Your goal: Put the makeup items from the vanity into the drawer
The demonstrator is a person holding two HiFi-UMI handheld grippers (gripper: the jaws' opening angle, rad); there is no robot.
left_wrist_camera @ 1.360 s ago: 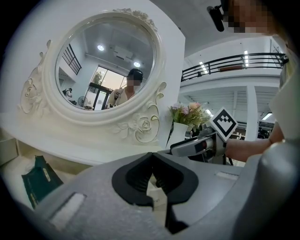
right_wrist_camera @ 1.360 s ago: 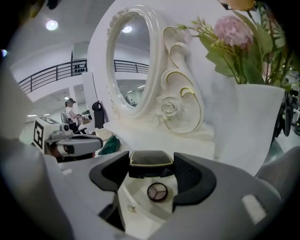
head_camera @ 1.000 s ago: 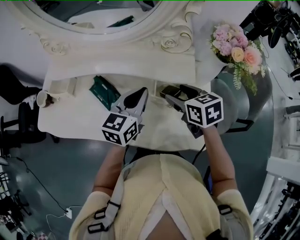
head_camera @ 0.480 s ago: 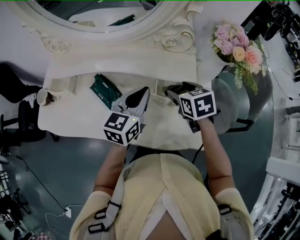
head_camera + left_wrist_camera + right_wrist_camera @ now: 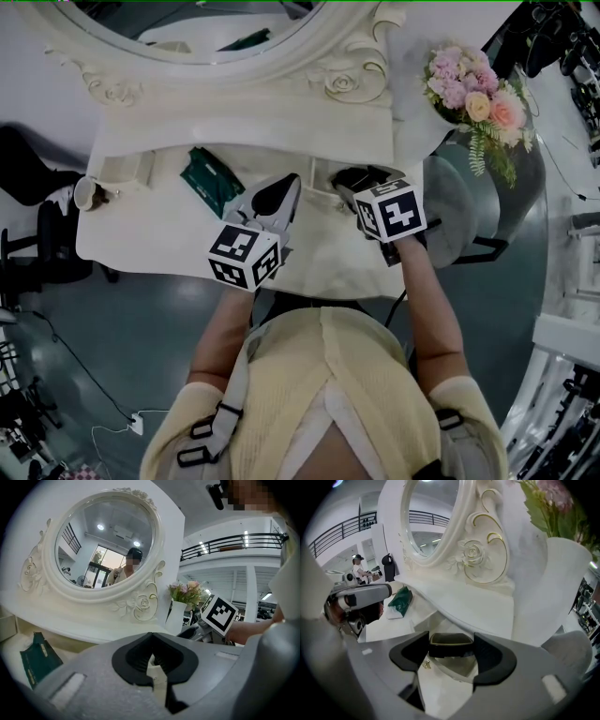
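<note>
A black compact with a gold rim (image 5: 450,645) is clamped between the pads of my right gripper (image 5: 452,654), which is shut on it. It hangs just over the open white drawer (image 5: 459,674) under the vanity's raised shelf. In the head view the right gripper (image 5: 356,182) points into that drawer (image 5: 322,172). My left gripper (image 5: 283,189) hovers over the vanity top left of the drawer, jaws together and holding nothing; its own view shows the left gripper (image 5: 152,660) with its pads meeting. A green packet (image 5: 208,181) lies on the vanity top to the left.
The oval mirror (image 5: 216,28) and its carved frame rise behind the shelf. A white vase of flowers (image 5: 473,92) stands at the right end. A small cup (image 5: 86,195) and a pale box (image 5: 131,172) sit at the left end. The green packet (image 5: 399,599) lies left of the drawer.
My right gripper has carried the compact forward and left, closer over the drawer. The left gripper has barely moved.
</note>
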